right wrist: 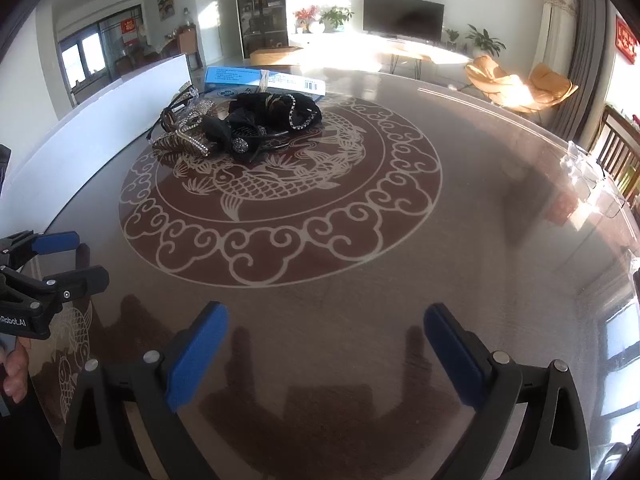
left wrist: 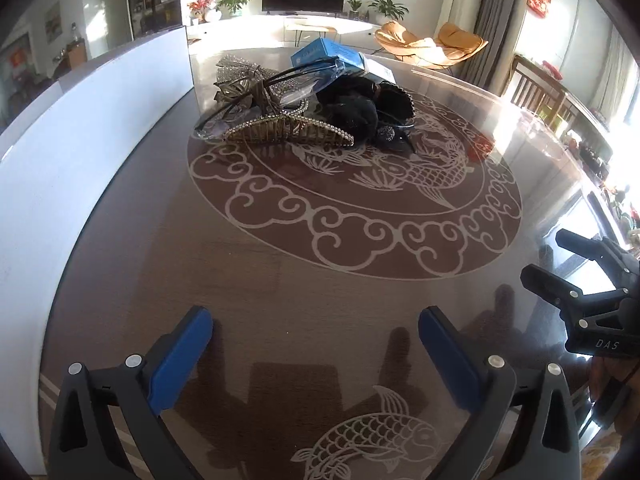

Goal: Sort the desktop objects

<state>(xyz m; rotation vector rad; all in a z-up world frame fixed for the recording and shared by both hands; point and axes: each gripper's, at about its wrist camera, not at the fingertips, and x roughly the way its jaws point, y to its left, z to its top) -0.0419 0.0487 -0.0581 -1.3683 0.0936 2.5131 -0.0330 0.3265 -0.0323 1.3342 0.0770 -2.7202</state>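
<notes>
A pile of small objects lies on the far side of the round glass table: a gold rhinestone hair claw, black-framed glasses, black hair accessories and a blue box. The pile also shows in the right wrist view, with the black accessories, the hair claw and the blue box. My left gripper is open and empty, well short of the pile. My right gripper is open and empty. Each gripper shows at the edge of the other's view: the right gripper and the left gripper.
A white board stands along the table's left side, beside the pile. The tabletop carries a fish-and-cloud pattern. Dining chairs stand at the far right edge. Orange lounge chairs and a TV are beyond the table.
</notes>
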